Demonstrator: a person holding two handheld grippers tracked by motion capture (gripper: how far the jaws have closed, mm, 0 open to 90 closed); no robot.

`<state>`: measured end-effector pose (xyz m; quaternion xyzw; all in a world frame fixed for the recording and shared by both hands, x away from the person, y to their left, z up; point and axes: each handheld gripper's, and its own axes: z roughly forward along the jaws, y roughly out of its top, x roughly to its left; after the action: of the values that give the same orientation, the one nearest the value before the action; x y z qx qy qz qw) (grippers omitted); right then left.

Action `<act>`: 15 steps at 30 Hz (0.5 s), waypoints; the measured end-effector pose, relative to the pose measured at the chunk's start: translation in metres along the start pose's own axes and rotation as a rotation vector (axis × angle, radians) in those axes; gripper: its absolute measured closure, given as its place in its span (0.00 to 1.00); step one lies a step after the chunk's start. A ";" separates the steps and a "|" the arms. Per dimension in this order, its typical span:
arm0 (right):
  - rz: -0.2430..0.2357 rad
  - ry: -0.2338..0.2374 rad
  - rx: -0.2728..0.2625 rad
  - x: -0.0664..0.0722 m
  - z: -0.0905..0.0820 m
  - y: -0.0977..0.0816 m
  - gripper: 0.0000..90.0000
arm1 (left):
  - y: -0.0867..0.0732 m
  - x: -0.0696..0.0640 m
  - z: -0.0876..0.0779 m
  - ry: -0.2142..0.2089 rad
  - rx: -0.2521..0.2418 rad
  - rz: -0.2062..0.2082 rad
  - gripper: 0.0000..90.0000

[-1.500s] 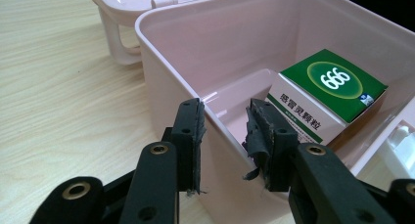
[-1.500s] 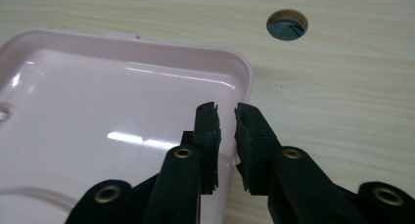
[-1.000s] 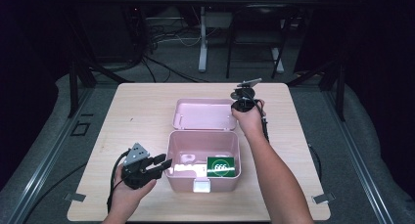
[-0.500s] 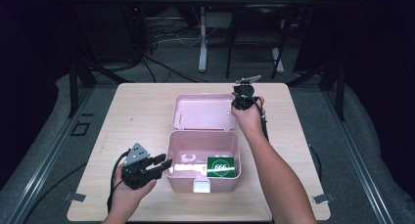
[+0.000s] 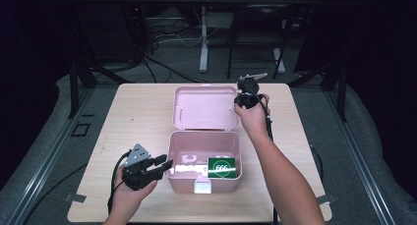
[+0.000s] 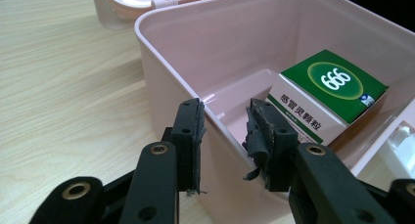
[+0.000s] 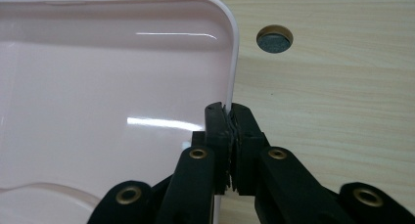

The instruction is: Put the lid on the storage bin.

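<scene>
An open pink box [image 5: 204,133] stands at the table's front middle, its lid [image 5: 204,107] swung back behind it. A green and white carton [image 5: 222,168] marked 666 lies inside at the right; the left gripper view shows the carton [image 6: 333,87] leaning in the box [image 6: 166,62]. My left gripper [image 5: 164,165] straddles the box's left wall, one jaw outside and one inside, pads against it [image 6: 225,131]. My right gripper [image 5: 240,100] is shut on the lid's right rim; in its own view the jaws [image 7: 229,111] pinch the edge of the lid [image 7: 112,87].
A white latch [image 5: 203,186] sits on the box's front wall. A round cable hole [image 7: 274,38] is in the wooden table [image 5: 137,117] just beyond the lid's corner. Stands and cables fill the dark floor behind the table.
My right gripper has risen a little with the lid's rim in it, and the lid's far edge has come up. The left gripper and box have stayed put.
</scene>
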<state>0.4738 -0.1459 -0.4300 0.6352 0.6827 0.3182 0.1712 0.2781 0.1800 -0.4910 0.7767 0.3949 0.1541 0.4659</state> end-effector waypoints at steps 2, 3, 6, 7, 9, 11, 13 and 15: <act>-0.005 0.009 -0.018 0.000 -0.006 0.000 0.98 | 0.000 0.000 0.000 0.000 0.000 0.000 0.74; -0.005 0.009 -0.018 0.000 -0.006 0.000 0.98 | 0.000 0.000 0.000 0.000 0.000 0.000 0.74; -0.017 0.016 -0.037 0.001 -0.011 -0.001 0.98 | 0.000 0.000 0.000 0.000 -0.001 -0.001 0.74; -0.017 0.019 -0.042 0.001 -0.013 -0.001 0.98 | 0.000 0.000 0.000 0.000 0.000 -0.002 0.74; -0.022 0.025 -0.054 0.001 -0.017 -0.002 0.98 | 0.000 0.000 0.000 0.000 0.000 -0.002 0.74; -0.033 0.027 -0.066 0.001 -0.020 -0.003 0.98 | 0.000 0.000 0.000 0.001 0.000 -0.001 0.74; -0.045 0.028 -0.076 0.002 -0.023 -0.004 0.98 | 0.000 0.000 0.000 0.000 0.000 -0.003 0.74; -0.051 0.034 -0.091 0.002 -0.028 -0.006 0.98 | 0.000 0.000 0.000 -0.002 0.001 -0.003 0.74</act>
<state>0.4514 -0.1500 -0.4127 0.6037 0.6861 0.3555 0.1963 0.2783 0.1801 -0.4908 0.7766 0.3957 0.1524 0.4660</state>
